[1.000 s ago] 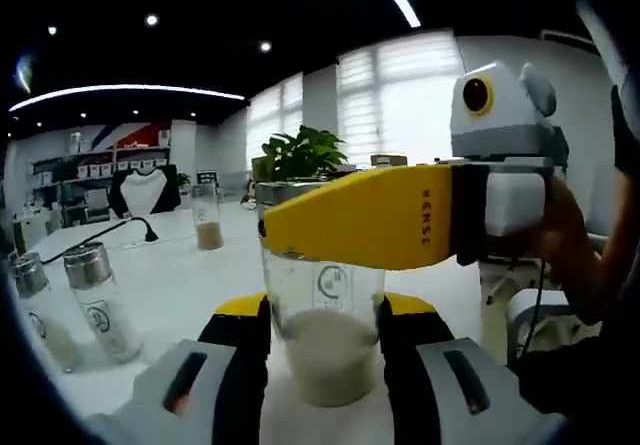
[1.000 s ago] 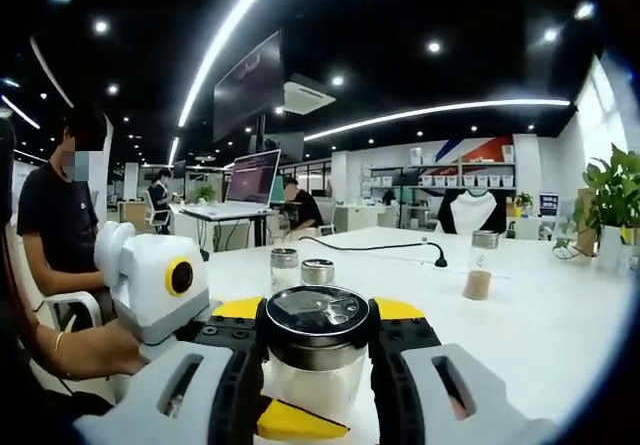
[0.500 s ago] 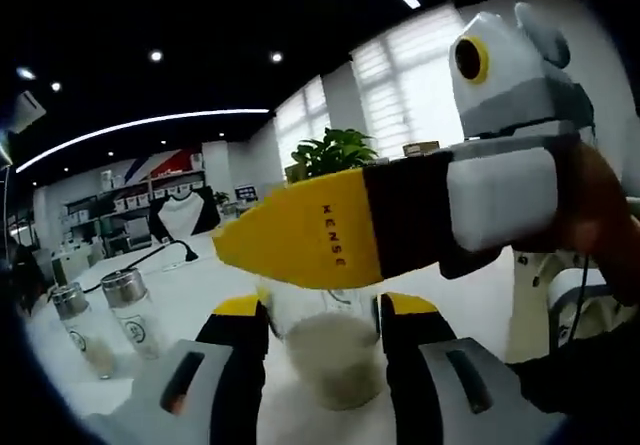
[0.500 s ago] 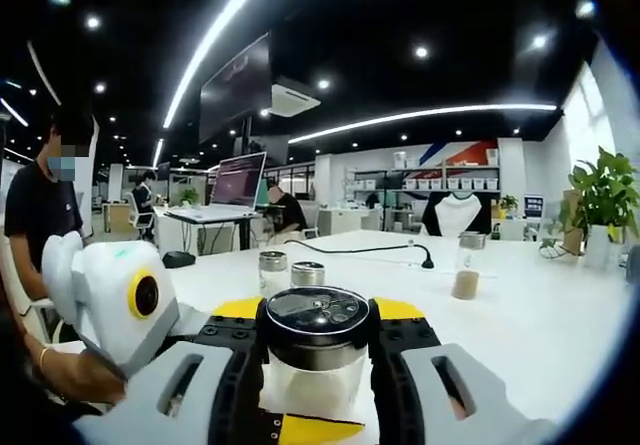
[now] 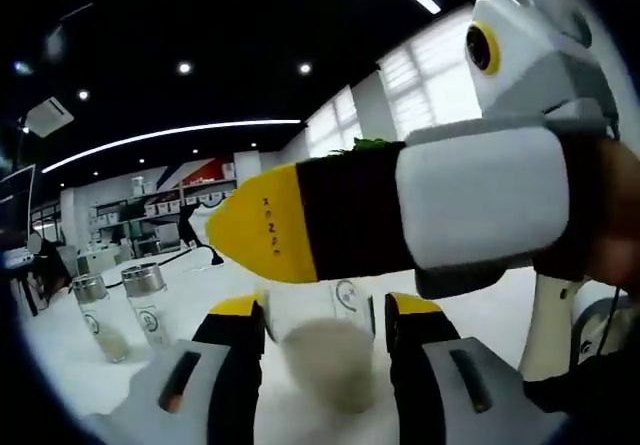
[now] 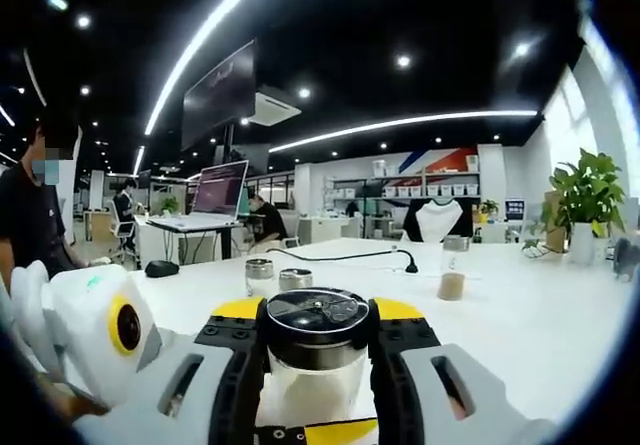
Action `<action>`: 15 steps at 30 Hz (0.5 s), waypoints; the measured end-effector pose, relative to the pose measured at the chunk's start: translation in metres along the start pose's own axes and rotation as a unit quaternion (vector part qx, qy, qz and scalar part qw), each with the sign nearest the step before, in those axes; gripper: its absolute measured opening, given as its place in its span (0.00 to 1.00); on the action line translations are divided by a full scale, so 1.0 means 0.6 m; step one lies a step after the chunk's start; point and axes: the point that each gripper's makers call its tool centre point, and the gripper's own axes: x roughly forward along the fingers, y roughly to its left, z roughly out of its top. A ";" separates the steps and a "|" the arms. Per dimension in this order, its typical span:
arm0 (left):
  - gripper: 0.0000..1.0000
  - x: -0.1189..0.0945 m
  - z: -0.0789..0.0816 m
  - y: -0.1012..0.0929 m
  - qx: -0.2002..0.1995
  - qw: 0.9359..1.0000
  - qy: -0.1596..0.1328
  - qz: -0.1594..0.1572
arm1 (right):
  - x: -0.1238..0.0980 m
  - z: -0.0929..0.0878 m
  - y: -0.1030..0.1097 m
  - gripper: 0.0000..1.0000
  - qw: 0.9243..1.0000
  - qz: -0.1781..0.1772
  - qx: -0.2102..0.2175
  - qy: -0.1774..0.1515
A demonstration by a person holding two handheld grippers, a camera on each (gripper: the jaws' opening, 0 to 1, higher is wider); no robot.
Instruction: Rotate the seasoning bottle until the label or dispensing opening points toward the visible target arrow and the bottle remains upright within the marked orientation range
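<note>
Gripper build and markings

Left gripper [image 5: 322, 335] and right gripper [image 6: 318, 340]: grey bodies with dark slots, black jaws, yellow tips. The right gripper's jaw carries dark lettering on yellow; its housing is white and grey.

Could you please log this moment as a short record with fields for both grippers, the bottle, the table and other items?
left gripper: jaws around the glass body of the seasoning bottle
right gripper: jaws around the bottle's black lid
bottle contents: pale powder, partly filled
bottle pose: upright
surface: white table
other bottles: two steel-capped ones, one farther off
target arrow: cannot tell
</note>
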 end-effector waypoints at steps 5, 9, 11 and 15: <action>0.48 -0.005 0.016 0.005 -0.009 0.999 -0.024 0.018 | -0.005 0.001 0.001 0.37 1.000 -0.006 0.012 -0.018; 0.48 -0.003 0.020 0.006 -0.002 0.999 -0.028 0.025 | -0.007 0.003 0.004 0.37 1.000 -0.004 0.015 -0.018; 0.48 0.000 0.017 0.001 0.011 0.999 -0.022 0.024 | -0.009 0.002 0.002 0.37 1.000 -0.007 0.013 -0.017; 0.49 0.001 0.018 -0.003 0.012 0.999 -0.022 0.021 | -0.014 0.003 -0.002 0.37 1.000 -0.011 0.013 -0.017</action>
